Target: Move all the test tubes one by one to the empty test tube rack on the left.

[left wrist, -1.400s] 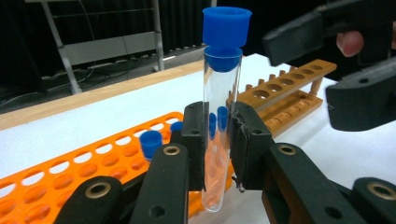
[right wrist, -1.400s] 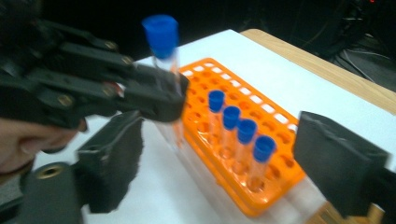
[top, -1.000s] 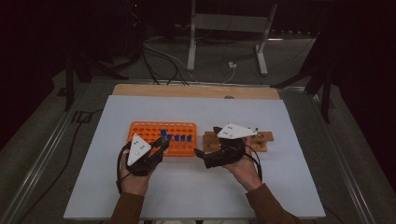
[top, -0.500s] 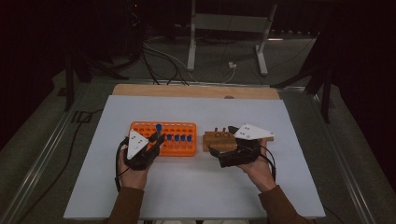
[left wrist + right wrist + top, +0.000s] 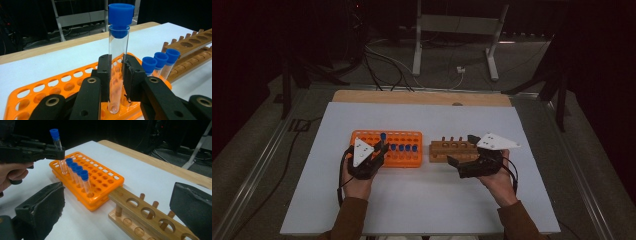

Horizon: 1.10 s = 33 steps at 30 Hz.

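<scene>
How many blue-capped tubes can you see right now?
5. One tube is gripped in the left claw, lifted partway out of the orange rack. Four tubes stand in a row in the rack. None looks hidden.

White table sheet point(image 5: 432, 200), wooden board edge point(image 5: 412, 97) at 12 o'clock, metal stand point(image 5: 454, 30) beyond, floor cables point(image 5: 382, 65) at 11 o'clock.
</scene>
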Available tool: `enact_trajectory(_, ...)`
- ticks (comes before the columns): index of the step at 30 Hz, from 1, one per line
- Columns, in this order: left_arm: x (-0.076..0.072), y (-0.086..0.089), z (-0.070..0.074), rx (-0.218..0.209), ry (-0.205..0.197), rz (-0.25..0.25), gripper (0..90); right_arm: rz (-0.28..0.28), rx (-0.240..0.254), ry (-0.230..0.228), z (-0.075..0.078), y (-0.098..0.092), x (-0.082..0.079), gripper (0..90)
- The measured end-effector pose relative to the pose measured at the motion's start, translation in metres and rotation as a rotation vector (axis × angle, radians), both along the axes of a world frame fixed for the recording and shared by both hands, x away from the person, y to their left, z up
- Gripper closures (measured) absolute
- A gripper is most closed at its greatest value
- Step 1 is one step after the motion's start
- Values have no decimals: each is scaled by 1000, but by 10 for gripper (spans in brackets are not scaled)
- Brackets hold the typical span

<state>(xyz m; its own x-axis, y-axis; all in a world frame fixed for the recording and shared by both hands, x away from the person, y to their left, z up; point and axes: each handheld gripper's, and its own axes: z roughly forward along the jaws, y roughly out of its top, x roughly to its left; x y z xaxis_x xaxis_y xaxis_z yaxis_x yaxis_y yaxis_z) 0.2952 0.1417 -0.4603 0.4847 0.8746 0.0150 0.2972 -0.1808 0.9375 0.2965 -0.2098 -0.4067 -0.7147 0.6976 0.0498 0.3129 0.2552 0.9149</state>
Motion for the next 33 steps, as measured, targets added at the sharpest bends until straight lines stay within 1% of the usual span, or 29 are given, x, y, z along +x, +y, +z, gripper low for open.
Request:
enact_trajectory(3,2,-1,-1,3,-1,-3,779,-9,3,2,-1,-5,1,2)
enact_trajectory(10,6,-1,-8,13,13,5,779,-31,12,7,-2,-14,1,2)
enact_trajectory(15,7,0,-12,8,22,3,779,-47,18,7,-1,-19,1,2)
enact_trajectory(24,8,-4,-15,-1,30,-10,779,-58,26,9,-3,-24,1,2)
enact_trajectory(26,9,-5,-17,10,36,-11,779,-58,24,11,-3,-24,1,2)
enact_trajectory(31,9,-3,-25,27,71,-13,780,-59,22,13,-4,-25,0,2)
enact_trajectory(33,10,-2,-28,47,86,-15,780,-62,23,14,-4,-26,0,2)
